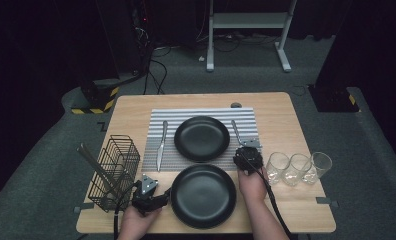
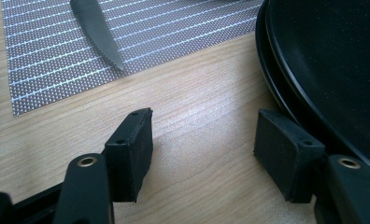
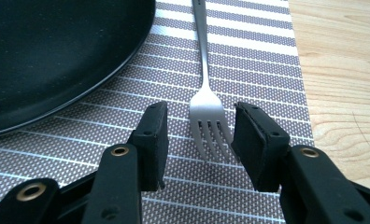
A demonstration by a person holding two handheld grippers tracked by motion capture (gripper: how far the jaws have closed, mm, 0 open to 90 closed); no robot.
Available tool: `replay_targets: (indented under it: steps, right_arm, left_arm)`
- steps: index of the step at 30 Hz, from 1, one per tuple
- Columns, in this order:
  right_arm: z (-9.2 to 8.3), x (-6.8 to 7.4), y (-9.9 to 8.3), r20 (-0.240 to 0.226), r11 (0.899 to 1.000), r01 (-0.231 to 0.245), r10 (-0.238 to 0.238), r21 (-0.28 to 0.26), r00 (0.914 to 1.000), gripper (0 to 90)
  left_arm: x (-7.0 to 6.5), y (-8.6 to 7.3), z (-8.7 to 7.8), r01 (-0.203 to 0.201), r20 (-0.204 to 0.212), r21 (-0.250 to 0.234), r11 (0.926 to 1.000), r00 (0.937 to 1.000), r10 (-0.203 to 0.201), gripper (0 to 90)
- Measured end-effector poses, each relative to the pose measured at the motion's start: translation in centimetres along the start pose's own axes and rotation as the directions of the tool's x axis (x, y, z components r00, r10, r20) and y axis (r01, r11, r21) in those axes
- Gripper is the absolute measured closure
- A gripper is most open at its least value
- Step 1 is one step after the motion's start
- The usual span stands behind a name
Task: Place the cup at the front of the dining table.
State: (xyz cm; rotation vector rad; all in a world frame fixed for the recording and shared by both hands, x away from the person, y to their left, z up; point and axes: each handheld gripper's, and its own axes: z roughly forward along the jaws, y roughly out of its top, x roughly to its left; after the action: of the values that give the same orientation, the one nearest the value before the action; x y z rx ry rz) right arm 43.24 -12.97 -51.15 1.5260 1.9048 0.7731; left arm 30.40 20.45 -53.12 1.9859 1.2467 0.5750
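At the far left of the tabletop [image 1: 131, 107] stands a black wire basket [image 1: 115, 172]. Just beside it you hold your left hand-held gripper [image 2: 204, 156], jaws apart over bare wood, its right jaw next to the rim of the near black plate [image 1: 203, 195]. A knife [image 1: 161, 145] lies on the striped placemat [image 1: 153, 150] left of the far black plate [image 1: 202, 138]. Your right hand-held gripper [image 3: 199, 140] rests low on the mat, jaws apart on either side of the tines of the fork [image 3: 206, 116], not clamped on it. Three clear glasses [image 1: 298, 167] stand in a row at the right.
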Motion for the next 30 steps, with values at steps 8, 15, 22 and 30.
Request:
replay_targets:
  steps: [8, 15, 22, 30]
  right_arm:
    - [0.3, 0.1, -0.1, -0.017, 1.000, -0.002, 0.002, 0.028, 0.9999, 57.4]
    - [0.0, 0.8, -0.3, -0.063, 1.000, 0.016, -0.014, 0.022, 0.9979, 61.5]
    - [0.0, 1.3, -0.4, -0.079, 0.999, 0.028, -0.027, 0.020, 0.9965, 61.6]
    - [0.4, 1.2, -0.4, -0.073, 0.999, 0.017, -0.015, 0.027, 0.9972, 63.5]
  left_arm:
    - [0.0, 0.0, 0.0, 0.000, 0.000, 0.000, 1.0000, 1.0000, 0.000, 37.4]
    - [0.0, 0.0, 0.0, 0.000, 0.000, 0.001, 1.0000, 1.0000, 0.000, 37.4]
    - [0.0, 0.0, 0.0, 0.002, 0.002, 0.000, 1.0000, 1.0000, -0.002, 37.4]
    - [0.1, 0.0, 0.0, 0.003, 0.003, 0.000, 1.0000, 1.0000, -0.003, 37.4]
